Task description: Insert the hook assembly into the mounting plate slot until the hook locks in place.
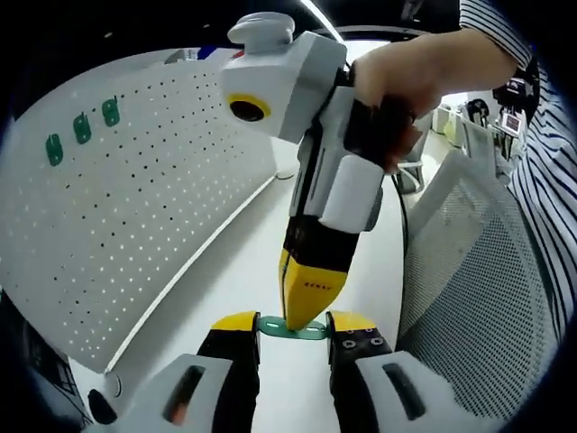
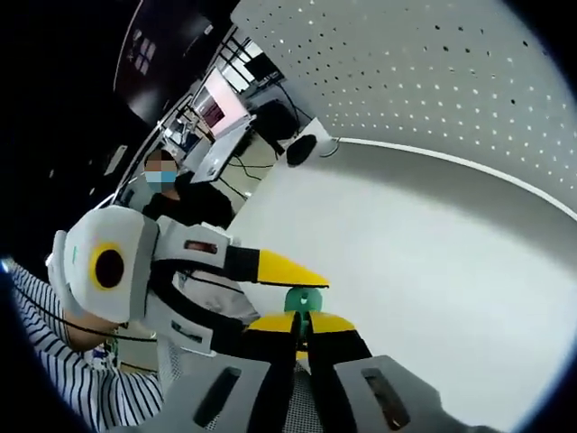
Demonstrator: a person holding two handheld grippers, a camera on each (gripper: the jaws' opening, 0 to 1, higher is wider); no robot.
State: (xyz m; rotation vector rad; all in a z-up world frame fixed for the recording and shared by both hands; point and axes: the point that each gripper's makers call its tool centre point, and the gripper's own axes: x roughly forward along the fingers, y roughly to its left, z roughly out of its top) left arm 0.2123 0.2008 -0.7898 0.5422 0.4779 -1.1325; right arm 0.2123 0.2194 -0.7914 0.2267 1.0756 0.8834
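Note:
A flat green hook piece lies across the gap between my left gripper's yellow-tipped jaws, and its ends touch both jaws. My right gripper, held by a hand, comes down from above with its jaws pinched on the middle of that piece. In the right gripper view the green hook piece sticks up between my right gripper's nearly closed jaws, and the left gripper's yellow fingertip rests just above it. The white perforated mounting plate stands to the left, also seen as the pegboard.
Three green hooks hang on the plate's upper left. The white table runs along the plate's foot. A white mesh panel stands at the right. A person in a striped sleeve holds the grippers; another person sits behind.

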